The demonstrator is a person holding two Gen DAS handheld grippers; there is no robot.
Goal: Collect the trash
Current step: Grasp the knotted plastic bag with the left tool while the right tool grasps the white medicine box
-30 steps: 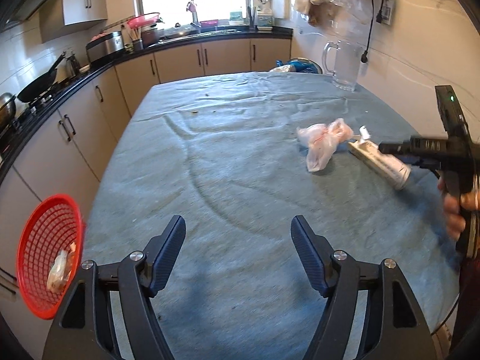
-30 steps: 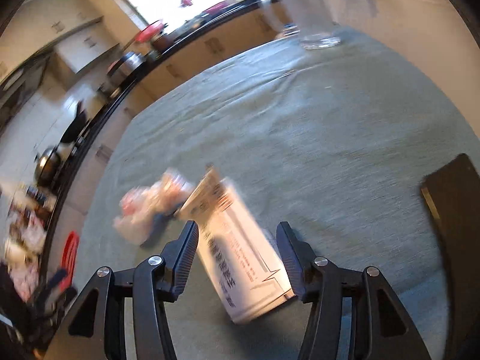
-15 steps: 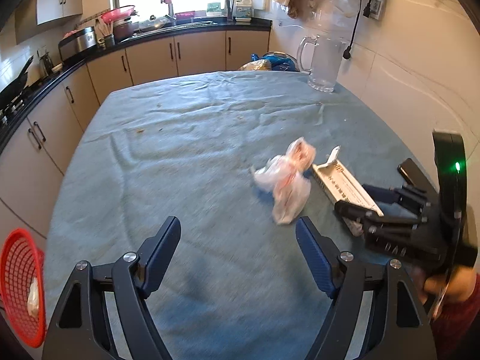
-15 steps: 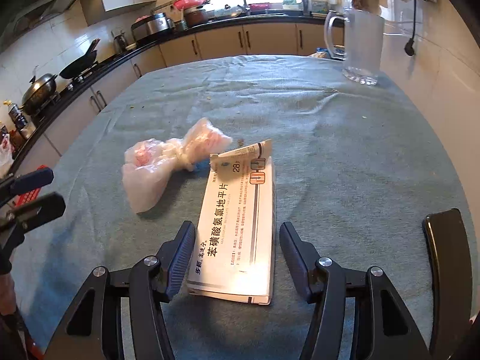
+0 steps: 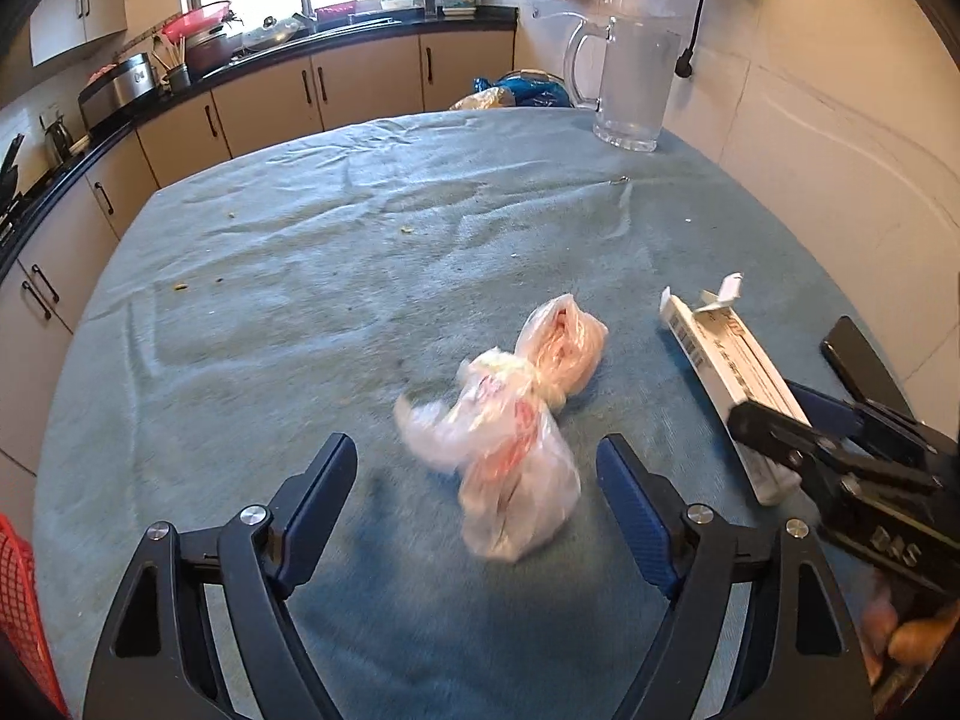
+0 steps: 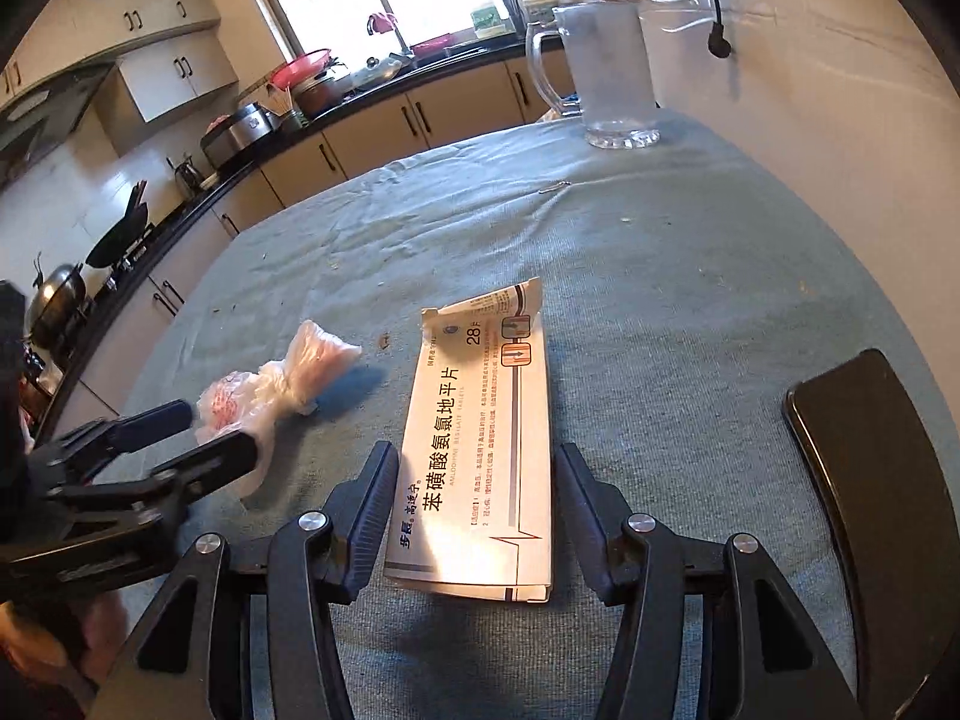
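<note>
The left wrist view alone shows the red basket (image 5: 21,612) at its lower left edge, off the side of the worktop (image 5: 288,312). It shows the box (image 5: 729,372) only edge-on, a thin white strip with a raised flap at the far end. The right wrist view alone shows the printed top of that box (image 6: 480,456), with its dark lettering and torn far flap.

The left tongs (image 5: 477,501) stand wide open, and have just been opening further. The knotted plastic bag (image 5: 510,450) lies between their fingers with gaps on both sides; neither pad touches it. The bag lies on the blue-grey cloth of the worktop, near the middle and just left of the box. Its long axis runs from the near bulge diagonally away to the right, knot in the middle.

The right tongs (image 6: 477,504) are part open around the near end of the box. A narrow gap shows beside each finger, so the pads do not press. The box lies flat, its long axis running straight away from these tongs, open flap pointing to the far end. A black phone (image 6: 870,462) lies to its right, well apart. A glass jug (image 6: 606,78) stands at the far edge by the wall.
</note>
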